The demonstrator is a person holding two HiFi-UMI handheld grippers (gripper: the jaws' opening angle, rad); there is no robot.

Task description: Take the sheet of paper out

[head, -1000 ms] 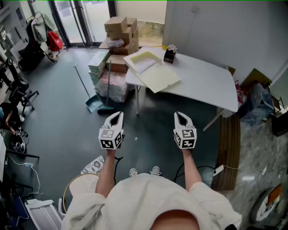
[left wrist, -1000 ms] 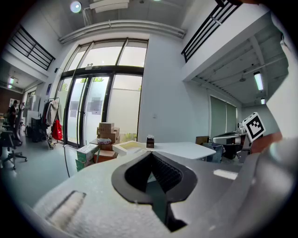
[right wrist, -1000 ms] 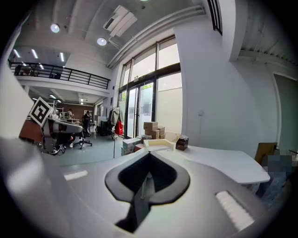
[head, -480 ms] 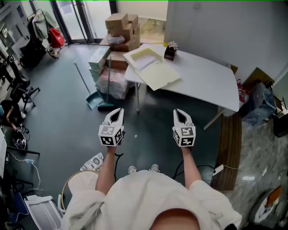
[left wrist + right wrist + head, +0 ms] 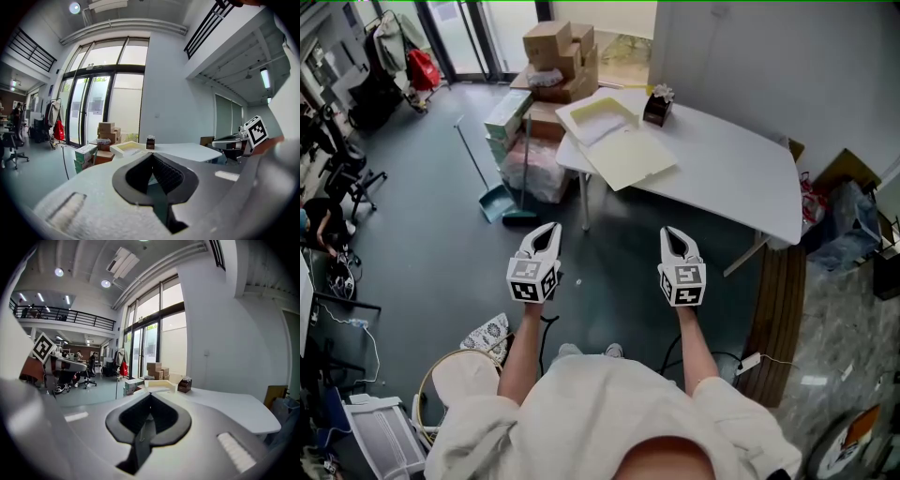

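Observation:
A white table (image 5: 722, 173) stands ahead at the upper right of the head view. On its left end sits a shallow cream box (image 5: 600, 114) with a white sheet of paper (image 5: 602, 134) in it. A pale yellow folder (image 5: 631, 157) beside it overhangs the table edge. A small dark box (image 5: 654, 108) stands behind them. My left gripper (image 5: 548, 231) and right gripper (image 5: 671, 233) are held side by side above the floor, well short of the table, both shut and empty. The table and cream box (image 5: 125, 148) show far off beyond the left gripper (image 5: 151, 155), and the cream box (image 5: 159, 385) likewise beyond the right gripper (image 5: 150, 395).
Stacked cardboard boxes (image 5: 557, 58) and packed goods (image 5: 530, 169) stand left of the table, with a broom and dustpan (image 5: 497, 201) on the floor. A table leg (image 5: 584, 202) faces me. A wooden board (image 5: 778, 300) lies at the right. Office chairs (image 5: 352, 183) stand far left.
The person has stepped forward, so both grippers have advanced a little toward the table. Their jaws have stayed shut.

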